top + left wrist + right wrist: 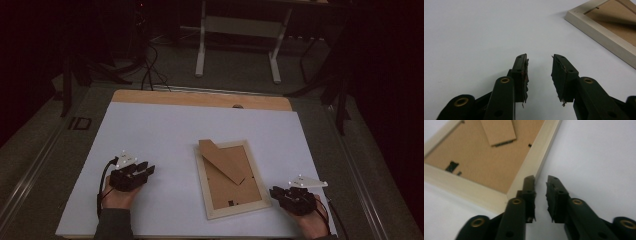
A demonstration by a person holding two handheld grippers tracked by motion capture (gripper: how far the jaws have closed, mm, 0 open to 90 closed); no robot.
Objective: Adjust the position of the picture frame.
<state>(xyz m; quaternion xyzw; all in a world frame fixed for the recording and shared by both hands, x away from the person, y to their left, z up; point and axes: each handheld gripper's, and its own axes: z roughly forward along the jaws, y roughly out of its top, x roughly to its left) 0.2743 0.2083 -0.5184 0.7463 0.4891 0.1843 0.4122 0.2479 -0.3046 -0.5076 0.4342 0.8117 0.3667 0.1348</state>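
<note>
A pale wooden picture frame [214, 202] lies face down on the white sheet, its brown backing board [235, 190] up and the cardboard stand flap [220, 160] folded across it. My left gripper [147, 169] rests on the sheet well to the left of the frame, open, with nothing between its jaws [540, 58]; the frame's corner [599, 32] lies ahead to its right. My right gripper [274, 191] lies by the frame's near right corner. Its jaws stand a narrow gap apart [541, 180] with only the sheet between them, the left one right beside the frame's rail [534, 162].
The white sheet [165, 130] covers most of a wooden table, whose bare far edge [200, 98] shows at the back. Beyond it, on the dark floor, stand a white desk's legs [201, 45] and some cables [150, 70].
</note>
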